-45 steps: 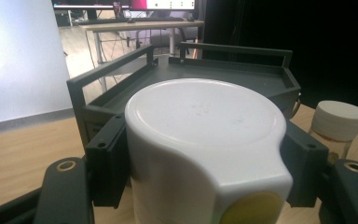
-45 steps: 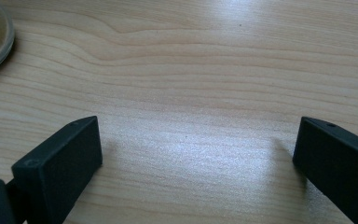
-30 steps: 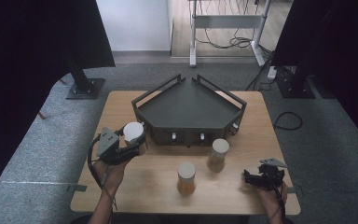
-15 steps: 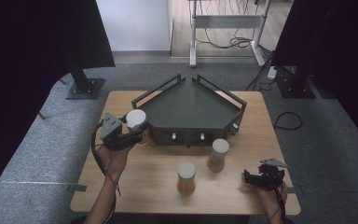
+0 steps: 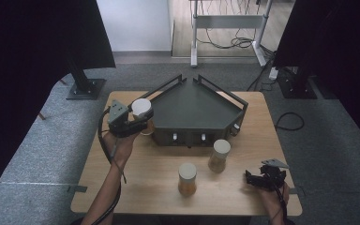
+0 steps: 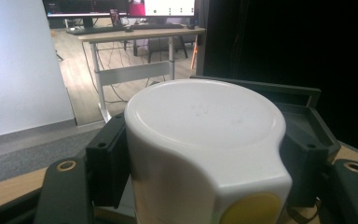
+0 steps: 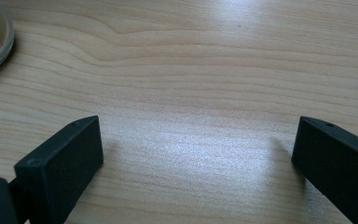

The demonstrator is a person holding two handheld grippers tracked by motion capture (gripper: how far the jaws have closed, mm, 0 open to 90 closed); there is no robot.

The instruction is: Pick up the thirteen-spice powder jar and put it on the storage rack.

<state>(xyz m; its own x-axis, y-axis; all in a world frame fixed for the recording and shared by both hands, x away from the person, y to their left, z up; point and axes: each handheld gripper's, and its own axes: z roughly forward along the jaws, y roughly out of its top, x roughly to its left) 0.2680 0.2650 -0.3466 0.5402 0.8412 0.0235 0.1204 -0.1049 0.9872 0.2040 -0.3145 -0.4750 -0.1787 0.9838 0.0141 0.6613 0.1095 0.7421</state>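
High view first: we have the white-lidded jar (image 5: 142,112) clamped in the left gripper (image 5: 130,123), lifted at the near-left edge of the dark tray (image 5: 192,105). We judge this the carrying step; next we must bring it over the rim and lower it inside. Our right gripper (image 5: 262,179) rests apart on the table (image 5: 145,178), jaws wide, nothing between.

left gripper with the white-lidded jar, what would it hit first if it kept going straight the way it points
Most likely the dark angular tray: the left gripper, shut on the white-lidded jar, points at its near-left wall, though depth is hard to judge.
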